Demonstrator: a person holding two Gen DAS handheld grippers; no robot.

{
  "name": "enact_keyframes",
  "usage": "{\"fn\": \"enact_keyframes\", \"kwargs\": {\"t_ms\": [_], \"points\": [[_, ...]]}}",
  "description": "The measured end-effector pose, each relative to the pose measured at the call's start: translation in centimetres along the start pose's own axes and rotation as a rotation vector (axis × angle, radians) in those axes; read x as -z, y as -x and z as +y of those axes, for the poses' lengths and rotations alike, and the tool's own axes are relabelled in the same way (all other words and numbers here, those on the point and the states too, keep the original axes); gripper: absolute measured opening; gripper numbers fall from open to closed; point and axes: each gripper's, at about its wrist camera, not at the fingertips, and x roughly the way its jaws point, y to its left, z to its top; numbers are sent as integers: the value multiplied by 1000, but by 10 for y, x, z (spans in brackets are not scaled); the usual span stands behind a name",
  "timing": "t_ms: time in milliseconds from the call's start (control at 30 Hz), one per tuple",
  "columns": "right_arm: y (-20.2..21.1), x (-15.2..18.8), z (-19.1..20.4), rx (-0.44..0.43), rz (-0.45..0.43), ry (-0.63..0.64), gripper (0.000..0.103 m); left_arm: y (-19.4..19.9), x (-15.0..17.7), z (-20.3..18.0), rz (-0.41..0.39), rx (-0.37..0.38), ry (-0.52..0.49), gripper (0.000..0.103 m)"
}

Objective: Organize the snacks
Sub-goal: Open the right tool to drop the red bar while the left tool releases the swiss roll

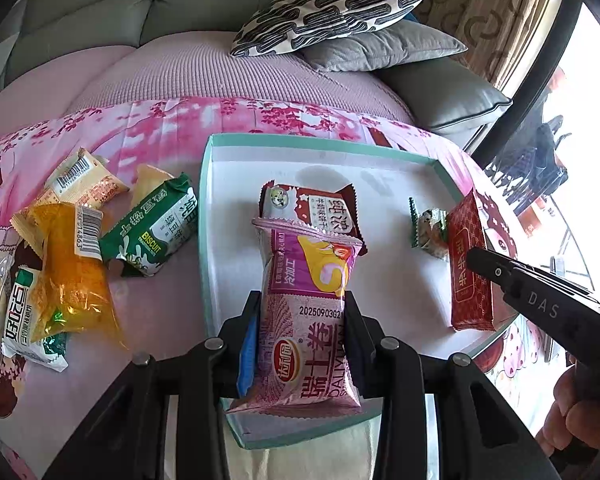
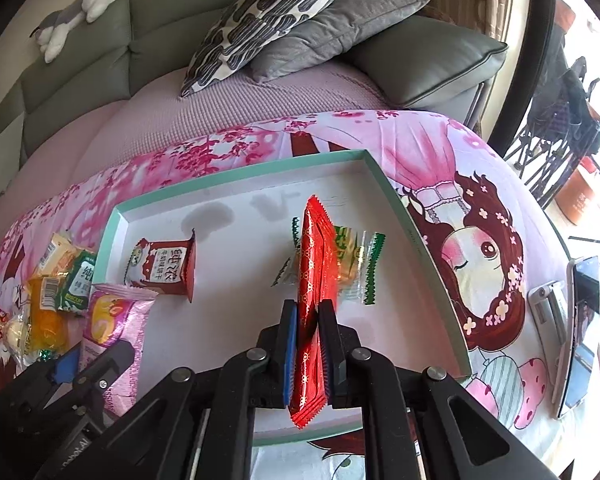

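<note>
My left gripper (image 1: 302, 312) is shut on a pink Swiss-roll packet (image 1: 308, 304), held lengthwise over the white tray (image 1: 236, 208) with its teal rim. Beyond it in the tray lies a brown milk-biscuit packet (image 1: 314, 210). My right gripper (image 2: 309, 318) is shut on a thin red packet (image 2: 314, 264), held on edge above the tray (image 2: 228, 320). Behind the red packet rests a small clear green-edged candy packet (image 2: 360, 264). The brown packet (image 2: 164, 266) lies at the tray's left. In the left wrist view the red packet (image 1: 470, 264) stands at the tray's right side, beside the candy (image 1: 430, 230).
Several loose snacks lie on the pink cloth left of the tray: a green biscuit pack (image 1: 156, 232), an orange packet (image 1: 70, 272), and a yellow one (image 1: 82, 182). A phone (image 2: 580, 332) lies right of the tray. Cushions (image 1: 332, 12) and a sofa stand behind.
</note>
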Motion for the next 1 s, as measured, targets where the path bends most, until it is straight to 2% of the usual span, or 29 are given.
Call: {"fn": "enact_keyframes", "kwargs": {"t_ms": [133, 267, 467, 567, 633, 800, 1000], "points": [[-2, 1, 6, -16, 12, 20, 14, -2, 0, 0, 11, -2, -1, 40], [-8, 3, 15, -28, 41, 50, 15, -3, 1, -1, 19, 0, 3, 53], [-15, 8, 26, -35, 73, 87, 17, -6, 1, 2, 37, -14, 19, 57], [-18, 9, 27, -32, 83, 91, 32, -6, 0, 2, 39, -17, 21, 62], [-19, 10, 27, -21, 85, 89, 50, -6, 1, 1, 39, -18, 21, 64], [-20, 10, 23, -2, 89, 68, 63, -5, 0, 0, 38, -36, 9, 67], [-22, 10, 18, 4, 99, 50, 64, -2, -1, -2, 22, -43, -15, 73]]}}
